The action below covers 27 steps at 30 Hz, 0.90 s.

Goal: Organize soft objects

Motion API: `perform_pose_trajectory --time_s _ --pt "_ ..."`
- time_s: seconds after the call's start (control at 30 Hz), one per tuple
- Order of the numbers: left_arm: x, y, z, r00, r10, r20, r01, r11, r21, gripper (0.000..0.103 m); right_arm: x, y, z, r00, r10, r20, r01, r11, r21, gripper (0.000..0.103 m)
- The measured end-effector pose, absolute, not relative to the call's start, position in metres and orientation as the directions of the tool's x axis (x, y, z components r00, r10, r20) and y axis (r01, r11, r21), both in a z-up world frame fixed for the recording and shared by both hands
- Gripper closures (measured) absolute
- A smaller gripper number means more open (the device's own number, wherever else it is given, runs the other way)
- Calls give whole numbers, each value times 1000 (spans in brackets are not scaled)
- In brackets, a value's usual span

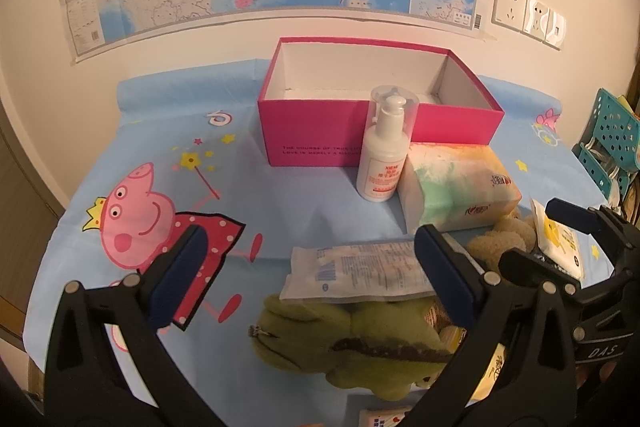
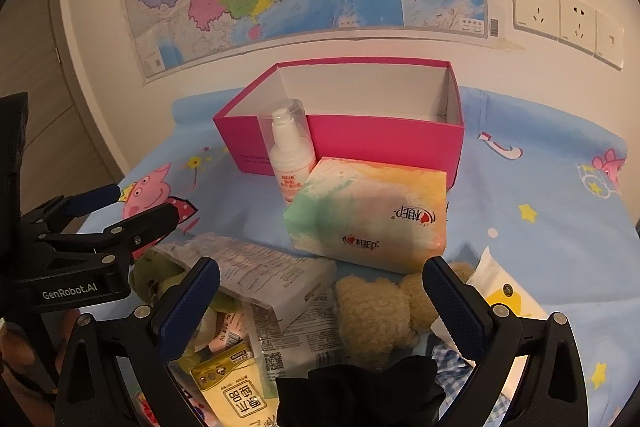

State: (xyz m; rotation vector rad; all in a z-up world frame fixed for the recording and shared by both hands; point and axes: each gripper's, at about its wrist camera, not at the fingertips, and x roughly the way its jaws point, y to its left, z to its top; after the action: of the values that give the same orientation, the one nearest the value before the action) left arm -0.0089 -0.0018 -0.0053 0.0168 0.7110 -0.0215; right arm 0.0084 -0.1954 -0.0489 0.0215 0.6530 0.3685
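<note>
partly hidden green plush point(image 1: 352, 343) under packet point(image 1: 360, 273); both jaws spread, empty.

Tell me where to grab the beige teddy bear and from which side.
Grip the beige teddy bear across its plump middle, coming from above with the right gripper, whose open jaws already flank it. Its fluffy body should compress; the tissue pack crowds the far side and black cloth the near.

A green plush toy point(image 1: 360, 339) lay on its side under a clear printed packet point(image 1: 360, 271). A beige teddy point(image 2: 380, 315) lay beside a pastel tissue pack point(image 2: 372, 211).
</note>
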Motion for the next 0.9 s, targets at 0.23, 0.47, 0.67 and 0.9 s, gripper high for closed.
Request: perform_pose_trajectory --time_s 0.23,0.47,0.67,0.9 --pt "-9 -2 -6 758 -14 -652 26 1000 9 0 9 -195 -49 728 347 -591 -331 933 140 0" --pt "-9 -3 -7 758 -13 -653 27 1000 12 0 10 -193 -51 718 358 -596 -340 929 149 0" --pt "-10 -4 -7 757 -17 -654 31 999 10 0 12 -193 -53 705 373 -603 -348 923 164 0" --pt "-7 -3 -9 752 -22 -659 36 999 9 0 15 -193 -56 685 388 -616 -357 917 181 0"
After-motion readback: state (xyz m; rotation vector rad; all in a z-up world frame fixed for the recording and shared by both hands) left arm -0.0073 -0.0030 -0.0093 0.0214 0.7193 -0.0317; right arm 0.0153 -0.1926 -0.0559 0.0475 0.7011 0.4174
